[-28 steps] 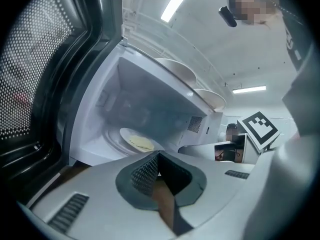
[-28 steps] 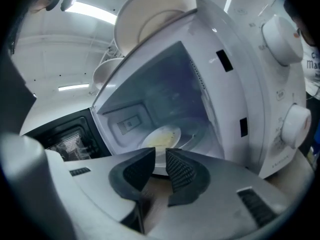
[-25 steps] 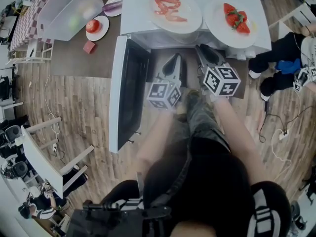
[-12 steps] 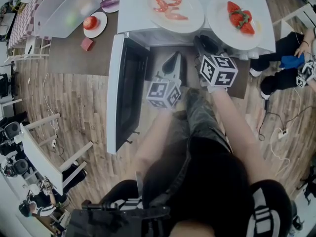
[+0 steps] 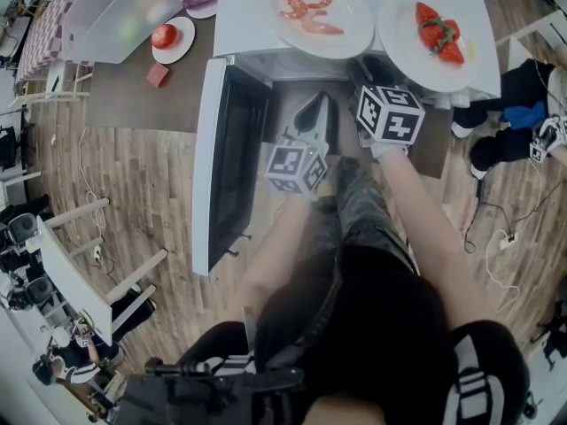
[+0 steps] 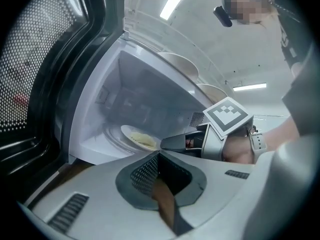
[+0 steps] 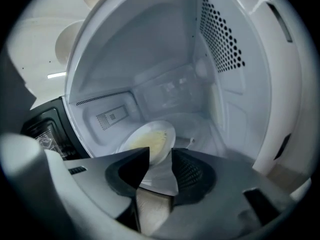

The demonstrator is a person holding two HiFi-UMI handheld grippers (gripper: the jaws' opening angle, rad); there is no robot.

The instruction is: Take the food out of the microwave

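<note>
White microwave (image 5: 244, 16) stands with its door (image 5: 226, 162) swung open at the left. The left gripper (image 6: 159, 155) hangs about level at the opening, jaws together on nothing. Inside, the plate of pale yellow food (image 7: 149, 140) sits on the cavity floor. The right gripper (image 7: 161, 154) tilts down into the cavity. Its jaws have just been opening and stand apart, with the plate's near rim showing in the gap, unpressed. This looks like the reach-in step; next, close on that rim and draw the plate out flat.
</note>
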